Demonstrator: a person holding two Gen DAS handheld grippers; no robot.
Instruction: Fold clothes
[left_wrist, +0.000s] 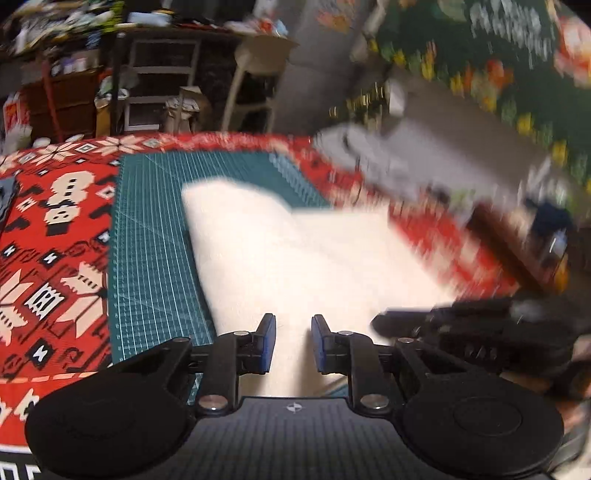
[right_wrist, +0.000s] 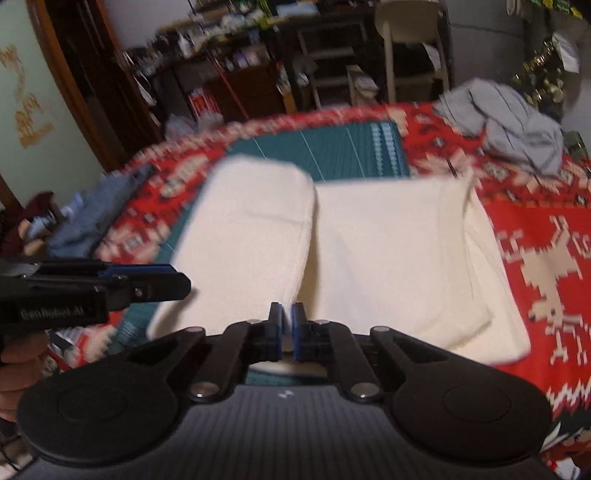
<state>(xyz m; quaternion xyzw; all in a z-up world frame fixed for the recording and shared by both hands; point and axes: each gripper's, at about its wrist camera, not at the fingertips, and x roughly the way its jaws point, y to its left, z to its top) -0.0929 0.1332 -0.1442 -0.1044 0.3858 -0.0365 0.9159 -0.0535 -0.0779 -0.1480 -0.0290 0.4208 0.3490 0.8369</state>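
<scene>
- A cream-white, soft knitted garment (right_wrist: 332, 240) lies flat on the teal gridded cutting mat (right_wrist: 332, 151), which rests on a red patterned blanket with white pixel motifs (right_wrist: 535, 266).
- The garment is partly folded: a long panel (right_wrist: 251, 236) sits doubled over on its left part, its rounded far end towards the far edge of the mat, and a seam-like crease runs between it and the wider flat part on the right.
- The right side of the garment overhangs the mat onto the red blanket.
- The right gripper (right_wrist: 287, 328) has its blue-padded fingers (right_wrist: 299, 325) nearly together, pinching a thin fold of the cream fabric at the near edge of the garment.
- The left gripper (left_wrist: 293, 343) hangs just above the near end of the garment, its blue pads (left_wrist: 267, 343) set apart with a clear gap and nothing between them.
- In the right wrist view the left gripper (right_wrist: 162, 282) comes in side-on near the mat's left edge, a person's fingers (right_wrist: 22, 365) curled around its handle.
- A crumpled grey garment (right_wrist: 517, 125) lies on the red blanket beyond the mat's far right corner.
- A blue cloth heap (right_wrist: 85, 221) sits on the blanket well to the left of the mat.
- The left wrist view is heavily smeared on its right side, so detail there cannot be made out.
</scene>
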